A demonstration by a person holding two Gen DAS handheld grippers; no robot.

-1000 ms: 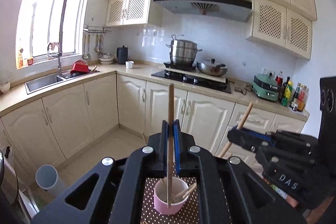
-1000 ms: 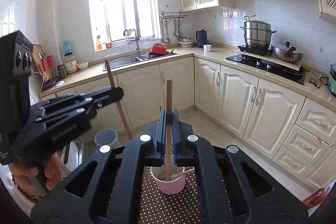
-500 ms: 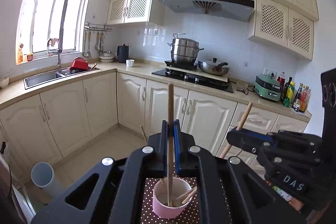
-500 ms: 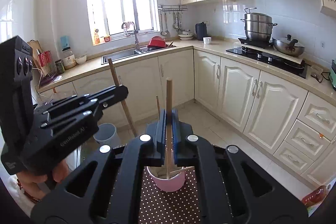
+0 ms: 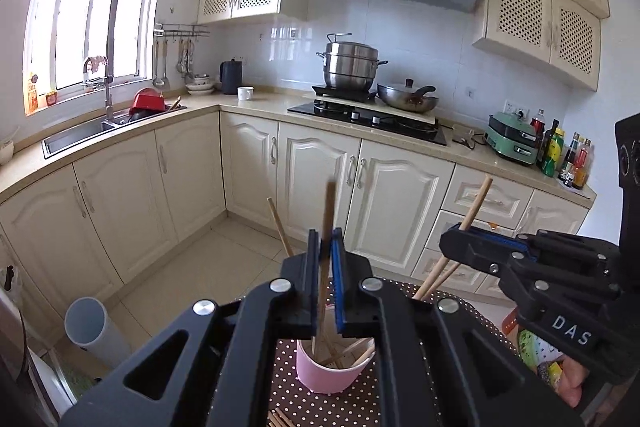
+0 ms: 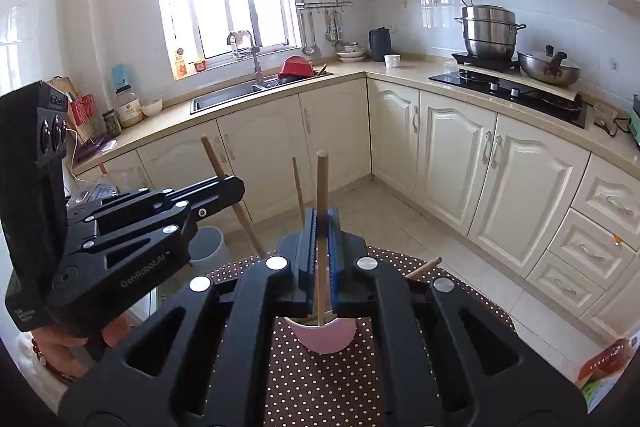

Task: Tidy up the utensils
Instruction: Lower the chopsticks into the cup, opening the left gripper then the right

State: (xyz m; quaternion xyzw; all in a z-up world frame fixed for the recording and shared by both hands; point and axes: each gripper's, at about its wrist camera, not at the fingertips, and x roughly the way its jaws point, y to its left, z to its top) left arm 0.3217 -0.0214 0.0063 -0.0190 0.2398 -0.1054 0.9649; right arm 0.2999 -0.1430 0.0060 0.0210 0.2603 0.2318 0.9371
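Observation:
A pink cup (image 5: 332,371) stands on a brown polka-dot table (image 5: 320,407) and holds several wooden chopsticks. My left gripper (image 5: 325,267) is just above it, its jaws slightly parted around a blurred wooden chopstick (image 5: 328,227) whose lower end is inside the cup. My right gripper (image 6: 319,247) is over the same cup (image 6: 326,337), its jaws a little apart around another upright chopstick (image 6: 321,195) that reaches into the cup. Each gripper shows in the other's view, at the right (image 5: 460,243) and at the left (image 6: 232,187).
Loose chopsticks (image 5: 280,419) lie on the table near me. A grey bin (image 5: 94,327) stands on the tiled floor at the left. Cream kitchen cabinets, a sink (image 6: 240,95) and a stove (image 5: 368,111) run along the far walls.
Both grippers have come down toward the cup and their jaws have loosened. The left chopstick is sliding down and blurred; both sticks now tilt and reach into the cup.

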